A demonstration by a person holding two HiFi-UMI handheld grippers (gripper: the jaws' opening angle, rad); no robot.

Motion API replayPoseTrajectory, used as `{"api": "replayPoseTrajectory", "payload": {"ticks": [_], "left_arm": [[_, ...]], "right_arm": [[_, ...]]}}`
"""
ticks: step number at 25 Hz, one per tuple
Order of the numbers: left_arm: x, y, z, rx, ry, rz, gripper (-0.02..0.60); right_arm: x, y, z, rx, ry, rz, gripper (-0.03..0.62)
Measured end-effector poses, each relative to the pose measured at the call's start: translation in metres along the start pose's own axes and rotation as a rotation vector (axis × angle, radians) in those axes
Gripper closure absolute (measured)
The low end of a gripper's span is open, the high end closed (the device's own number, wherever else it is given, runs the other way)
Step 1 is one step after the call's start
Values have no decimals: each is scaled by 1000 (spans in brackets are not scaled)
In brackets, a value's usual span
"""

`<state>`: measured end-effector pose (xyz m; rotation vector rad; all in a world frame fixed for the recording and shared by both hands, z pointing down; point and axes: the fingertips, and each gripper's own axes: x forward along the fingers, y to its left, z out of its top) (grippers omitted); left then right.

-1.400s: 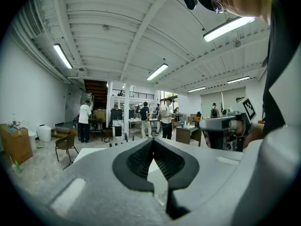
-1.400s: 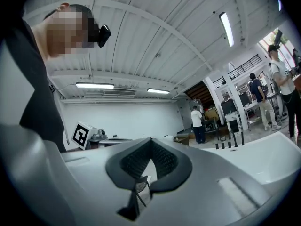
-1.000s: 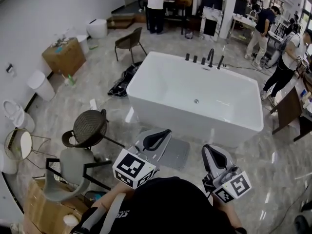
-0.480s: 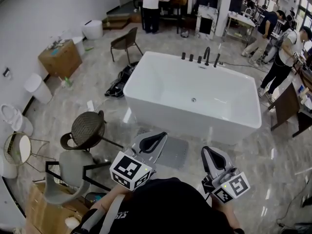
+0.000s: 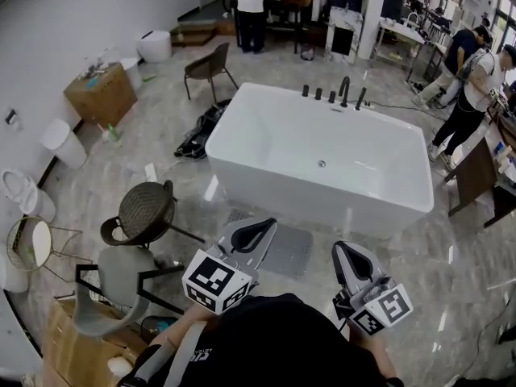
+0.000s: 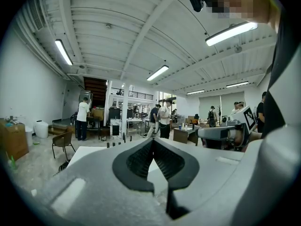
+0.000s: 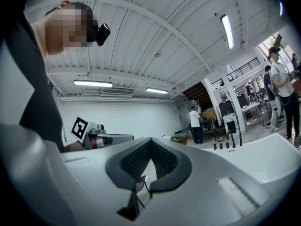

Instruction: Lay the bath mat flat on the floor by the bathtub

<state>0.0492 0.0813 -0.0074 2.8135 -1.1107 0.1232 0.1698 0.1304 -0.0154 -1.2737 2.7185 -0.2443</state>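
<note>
A grey bath mat (image 5: 292,250) lies flat on the marble floor, along the near side of the white bathtub (image 5: 322,156). My left gripper (image 5: 269,225) is held up in front of me, over the mat's left end, and is shut with nothing in it. My right gripper (image 5: 343,249) hovers just right of the mat, also shut and empty. In the left gripper view the left gripper (image 6: 153,141) points level across the bathtub (image 6: 89,152). The right gripper (image 7: 150,140) points level too, with the bathtub (image 7: 265,157) at its right.
A wicker chair (image 5: 146,212) and a grey chair (image 5: 121,274) stand at my left. A black bag (image 5: 201,135) lies by the tub's left end. Black taps (image 5: 339,95) line the tub's far rim. A wooden cabinet (image 5: 476,176) and several people (image 5: 468,103) are at the right.
Both grippers stay almost where they were, shut. The mat has not moved. People in the background have shifted a little.
</note>
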Motion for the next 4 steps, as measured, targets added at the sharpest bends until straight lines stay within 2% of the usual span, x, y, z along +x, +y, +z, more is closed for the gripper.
{"api": "replayPoseTrajectory", "payload": {"ticks": [4], "left_arm": [[-2,3,1,5,-7,3,575]], "right_arm": [[3,1,0,-7,-6,2,595]]}}
